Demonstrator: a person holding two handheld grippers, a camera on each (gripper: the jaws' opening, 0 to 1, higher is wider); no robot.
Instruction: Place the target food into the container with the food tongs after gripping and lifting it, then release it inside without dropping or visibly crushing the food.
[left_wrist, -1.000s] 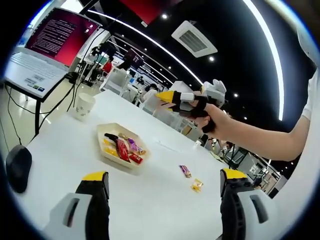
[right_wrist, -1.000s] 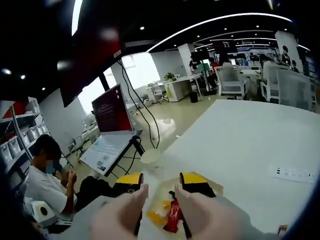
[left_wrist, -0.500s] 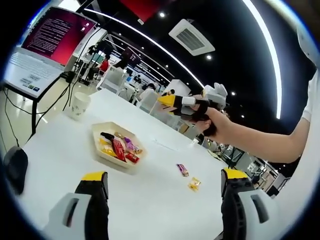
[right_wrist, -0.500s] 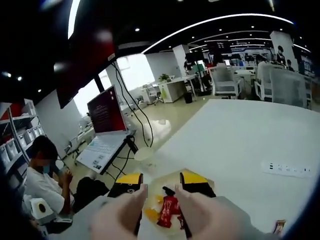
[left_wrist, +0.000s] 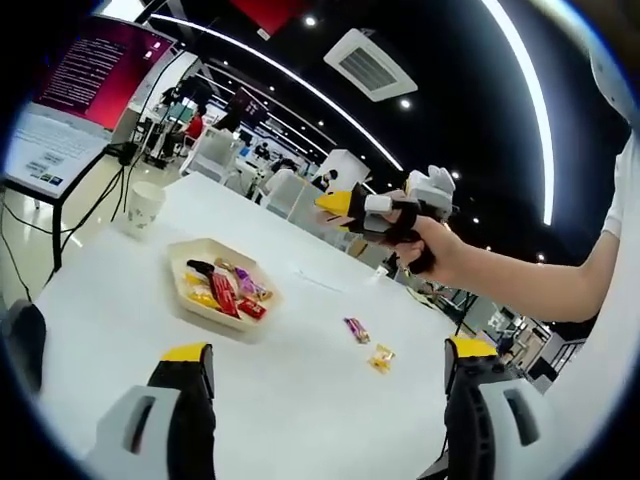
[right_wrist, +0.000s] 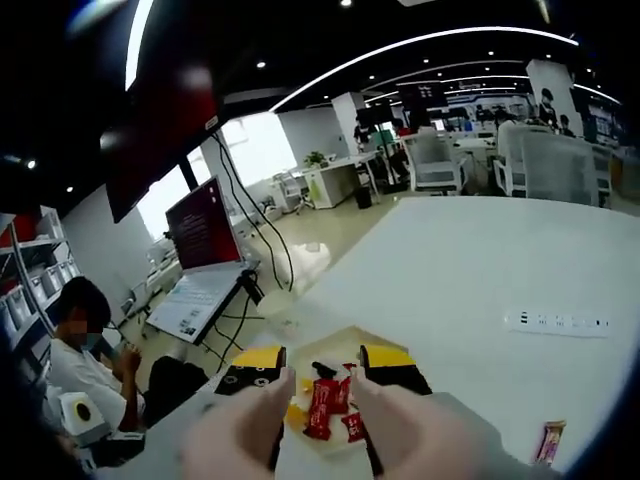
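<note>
We see the cream hexagonal tray (left_wrist: 222, 288) of wrapped candies on the white bench (left_wrist: 300, 380), two loose wrapped candies (left_wrist: 367, 343) beside it, a paper cup (left_wrist: 142, 207) near the far edge. The left tool (left_wrist: 325, 415) and the right tool (left_wrist: 335, 204) gape empty.

The left gripper view looks low across the white bench (left_wrist: 300, 400) toward the tray (left_wrist: 222, 293), which sits at middle distance ahead of its own left claw (left_wrist: 325, 385); the right claw (left_wrist: 335, 203) hangs in the air beyond the tray. The right gripper view looks down from just above the tray (right_wrist: 330, 345), facing the laptop (right_wrist: 200, 270) side of the room. Both views share the tray, the bench around it and the laptop (left_wrist: 60, 110).
</note>
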